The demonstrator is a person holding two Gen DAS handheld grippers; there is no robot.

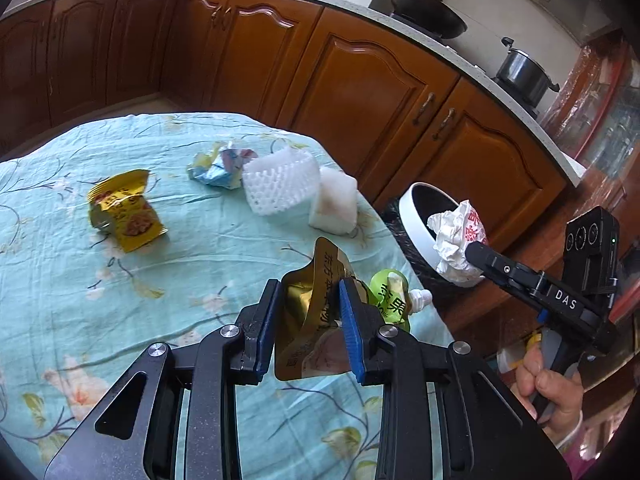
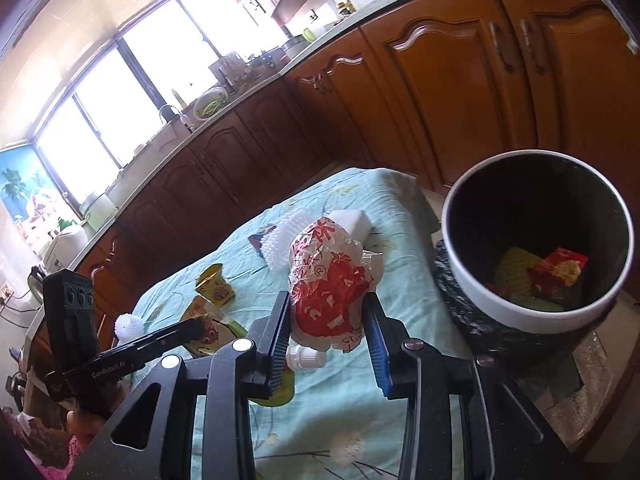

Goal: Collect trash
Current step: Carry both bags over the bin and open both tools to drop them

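Note:
My left gripper [image 1: 310, 312] is shut on a gold foil pouch [image 1: 316, 320] and holds it above the table's right part. A green spouted pouch [image 1: 390, 296] lies just right of it. My right gripper [image 2: 328, 320] is shut on a crumpled red-and-white paper wrapper [image 2: 330, 280], held over the table edge left of the white-rimmed bin [image 2: 536, 312]. In the left wrist view the wrapper [image 1: 456, 236] hangs beside the bin's rim [image 1: 412, 220]. The bin holds red and yellow-green trash [image 2: 556, 272].
On the floral teal tablecloth [image 1: 180, 264] lie a yellow snack bag [image 1: 124, 212], a crumpled blue wrapper [image 1: 220, 166], a white foam net [image 1: 280, 182] and a white foam block [image 1: 334, 202]. Brown kitchen cabinets [image 1: 360, 80] stand behind the table.

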